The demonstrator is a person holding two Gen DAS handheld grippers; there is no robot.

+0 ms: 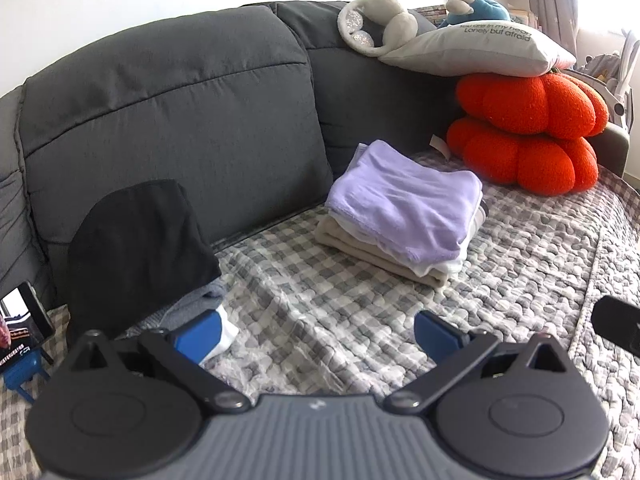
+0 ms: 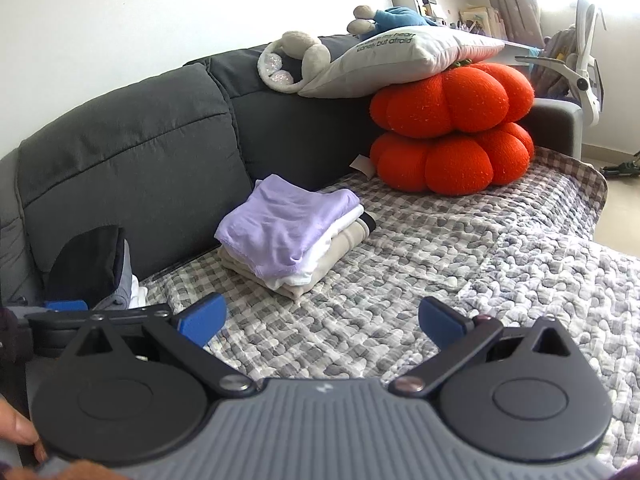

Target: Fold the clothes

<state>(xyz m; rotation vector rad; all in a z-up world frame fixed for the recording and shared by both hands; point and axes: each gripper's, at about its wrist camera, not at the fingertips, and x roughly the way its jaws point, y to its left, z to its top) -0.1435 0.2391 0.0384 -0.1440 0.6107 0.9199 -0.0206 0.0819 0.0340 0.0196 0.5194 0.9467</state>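
**Both claws empty over the sofa, one stack folded, one pile loose**

The sofa (image 1: 168, 92) carries a checked cover (image 1: 520, 264) over its seat. Against the back cushion, near the middle of the seat, a folded stack (image 1: 404, 216) lies flat: a lilac piece on top, white and beige ones under it. At the left end of the seat a loose pile (image 1: 136, 240) leans on the backrest, with a black garment over grey and white cloth.

The left claw (image 1: 318, 334) is spread wide and pinches nothing; it hangs above the front edge of the seat, just beside the pile. The right claw (image 2: 322, 320) is also spread and empty, over the bare cover in front of the stack.

This scene fits a pause between two garments, or an end with the pile left over. Risks, as I judge: a grip into the pile may catch several layers together, since the cloths overlap. The wrinkled cover may be pinched too, and a wide swing could push the stack askew.
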